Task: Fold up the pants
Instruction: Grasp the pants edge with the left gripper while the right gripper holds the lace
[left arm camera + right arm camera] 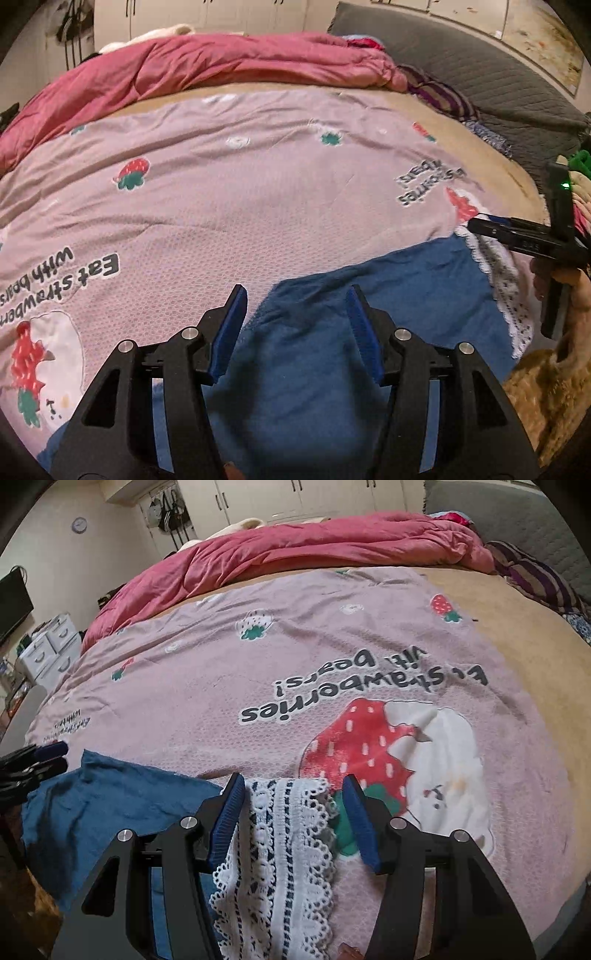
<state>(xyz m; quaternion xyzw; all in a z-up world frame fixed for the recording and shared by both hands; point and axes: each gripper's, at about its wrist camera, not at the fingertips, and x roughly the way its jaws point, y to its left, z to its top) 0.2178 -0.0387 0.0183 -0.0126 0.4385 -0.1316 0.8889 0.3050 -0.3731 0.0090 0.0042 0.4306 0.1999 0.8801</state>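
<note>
Blue pants (332,354) with a white lace hem (280,849) lay at the near edge of the pink strawberry blanket (229,206). My left gripper (297,325) hung over the blue cloth and my right gripper (293,812) over the lace, the 2 fingers of each spread apart, clamping nothing.

The bed (517,635) carries a pink strawberry-print blanket (258,672), blue lace-trimmed pants (369,295) and a red quilt (221,62).
</note>
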